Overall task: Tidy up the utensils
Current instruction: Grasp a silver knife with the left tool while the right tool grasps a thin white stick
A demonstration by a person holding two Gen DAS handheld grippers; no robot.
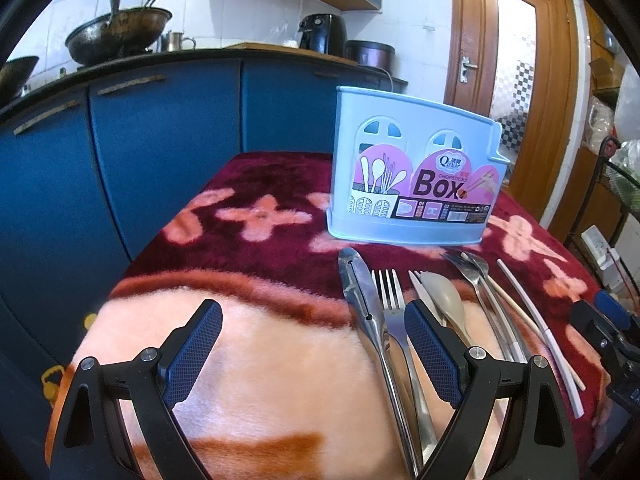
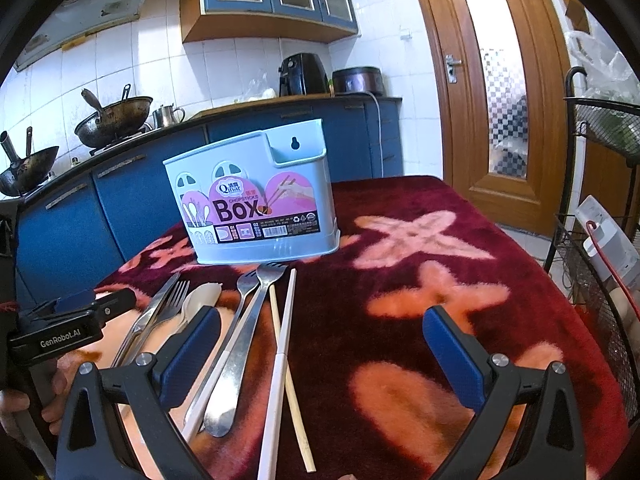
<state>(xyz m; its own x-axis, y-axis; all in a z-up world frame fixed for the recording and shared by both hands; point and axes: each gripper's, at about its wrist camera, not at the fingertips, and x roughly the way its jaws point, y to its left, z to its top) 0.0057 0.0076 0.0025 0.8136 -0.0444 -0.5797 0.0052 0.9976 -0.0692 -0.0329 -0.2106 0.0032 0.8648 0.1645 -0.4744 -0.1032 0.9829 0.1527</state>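
A pale blue chopsticks box (image 1: 412,168) (image 2: 256,204) stands upright at the far side of the table. In front of it lie metal tongs (image 1: 362,300), a fork (image 1: 390,296), a grey plastic spoon (image 1: 444,296) (image 2: 202,300), two more steel utensils (image 1: 480,284) (image 2: 248,320), a white chopstick (image 1: 536,328) (image 2: 280,352) and a bamboo chopstick (image 2: 286,364). My left gripper (image 1: 312,320) is open above the blanket, left of the tongs, holding nothing. My right gripper (image 2: 322,328) is open, its left finger beside the spoon, the chopsticks between its fingers.
A red and pink flowered blanket (image 1: 240,344) (image 2: 440,288) covers the table. Blue cabinets (image 1: 120,168) with woks (image 1: 120,32) stand behind. A wooden door (image 2: 492,80) is at the right, with a wire rack (image 2: 592,280) beside the table. A hand (image 2: 24,396) holds the left gripper's handle.
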